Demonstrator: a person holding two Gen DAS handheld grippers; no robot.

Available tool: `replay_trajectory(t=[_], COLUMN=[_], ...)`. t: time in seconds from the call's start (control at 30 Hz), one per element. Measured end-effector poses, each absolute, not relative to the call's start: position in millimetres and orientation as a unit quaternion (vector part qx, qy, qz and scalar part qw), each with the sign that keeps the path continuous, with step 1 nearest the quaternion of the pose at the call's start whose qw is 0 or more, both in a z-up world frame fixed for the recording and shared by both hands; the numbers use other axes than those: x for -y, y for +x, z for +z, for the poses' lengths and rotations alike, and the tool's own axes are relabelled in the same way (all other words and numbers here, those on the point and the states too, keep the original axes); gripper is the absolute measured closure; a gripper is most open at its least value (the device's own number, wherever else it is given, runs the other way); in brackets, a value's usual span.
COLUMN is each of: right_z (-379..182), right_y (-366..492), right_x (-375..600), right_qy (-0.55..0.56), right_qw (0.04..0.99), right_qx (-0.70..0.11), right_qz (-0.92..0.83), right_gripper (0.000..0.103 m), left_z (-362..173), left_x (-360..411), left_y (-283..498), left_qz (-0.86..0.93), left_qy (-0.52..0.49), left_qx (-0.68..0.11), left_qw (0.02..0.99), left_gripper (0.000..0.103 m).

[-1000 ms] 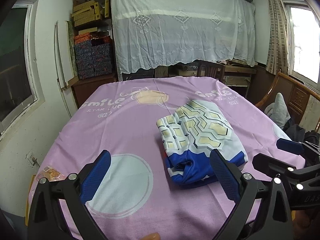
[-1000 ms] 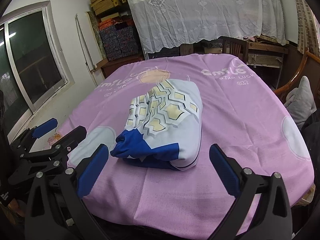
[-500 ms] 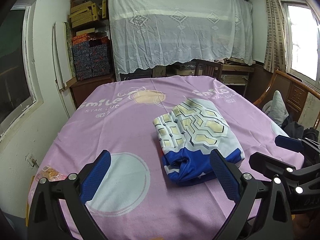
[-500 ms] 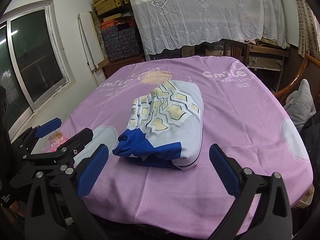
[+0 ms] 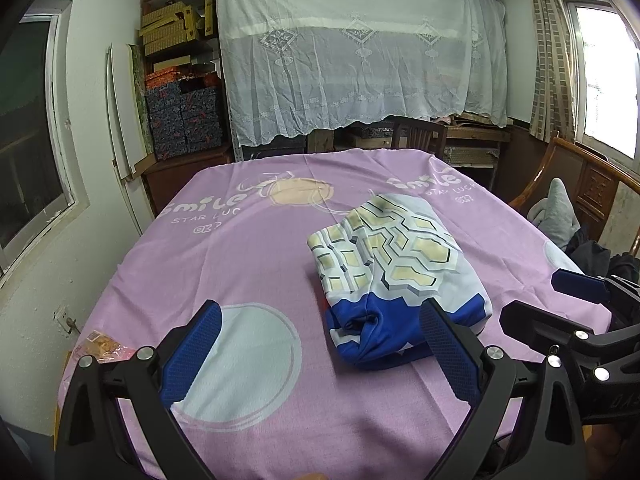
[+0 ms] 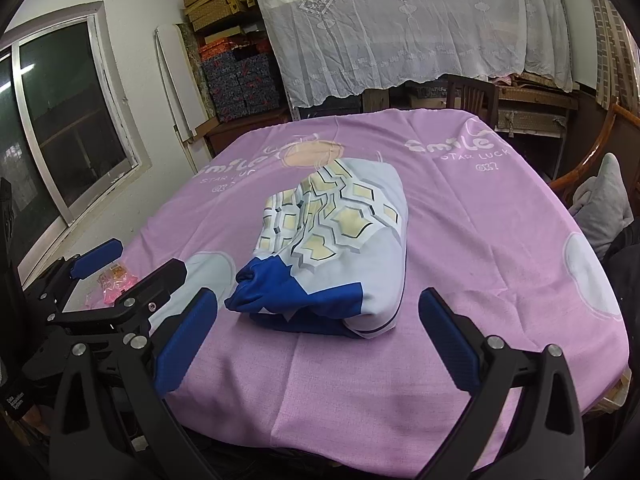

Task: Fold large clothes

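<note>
While I hold both tools above the near edge, the table (image 5: 248,248), draped in a pink "Smile" cloth, fills most of both views. On it, toward my right of centre, the garment (image 5: 394,272) lies folded into a thick bundle, pale hexagon print on top and blue fabric at the near end. My left gripper (image 5: 320,354) is spread wide and empty, short of the bundle. My right gripper (image 6: 316,344) is likewise spread wide, holding nothing. A small snack packet (image 6: 114,286) sits at the table's left edge.
</note>
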State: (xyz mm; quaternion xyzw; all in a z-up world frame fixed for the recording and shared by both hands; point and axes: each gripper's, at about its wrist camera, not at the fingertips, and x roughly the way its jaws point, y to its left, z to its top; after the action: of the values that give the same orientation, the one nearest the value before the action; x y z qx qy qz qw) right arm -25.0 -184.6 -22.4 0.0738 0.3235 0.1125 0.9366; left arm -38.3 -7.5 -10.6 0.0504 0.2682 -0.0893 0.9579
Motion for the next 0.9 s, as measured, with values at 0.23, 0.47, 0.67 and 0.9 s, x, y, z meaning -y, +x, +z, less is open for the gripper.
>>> replay_trajectory(t=[0.23, 0.47, 0.67, 0.9], right_z=[-22.4, -22.0, -24.1, -27.7], right_y=[-25.0, -25.0, -26.5, -27.6], right_x=[184.5, 184.5, 182.6, 180.3], right_qy=[0.074, 0.074, 0.076, 0.079], right_qw=[0.936, 0.936, 0.936, 0.934], right_qx=[-0.324, -0.324, -0.326, -0.33], right_qz=[0.112, 0.112, 0.112, 0.112], right_gripper=[0.005, 0.005, 0.005, 0.005], left_z=[-11.1, -11.1, -11.7, -16.9], left_x=[7.7, 7.6, 7.5, 8.3], left_y=[-38.5, -38.2, -38.2, -38.2], left_qz=[-0.088, -0.088, -0.089, -0.088], left_qy=[0.05, 0.05, 0.049, 0.048], left_qx=[-0.268, -0.269, -0.27, -0.274], left_qw=[0.958, 0.958, 0.957, 0.957], left_gripper=[0.004, 0.004, 0.004, 0.004])
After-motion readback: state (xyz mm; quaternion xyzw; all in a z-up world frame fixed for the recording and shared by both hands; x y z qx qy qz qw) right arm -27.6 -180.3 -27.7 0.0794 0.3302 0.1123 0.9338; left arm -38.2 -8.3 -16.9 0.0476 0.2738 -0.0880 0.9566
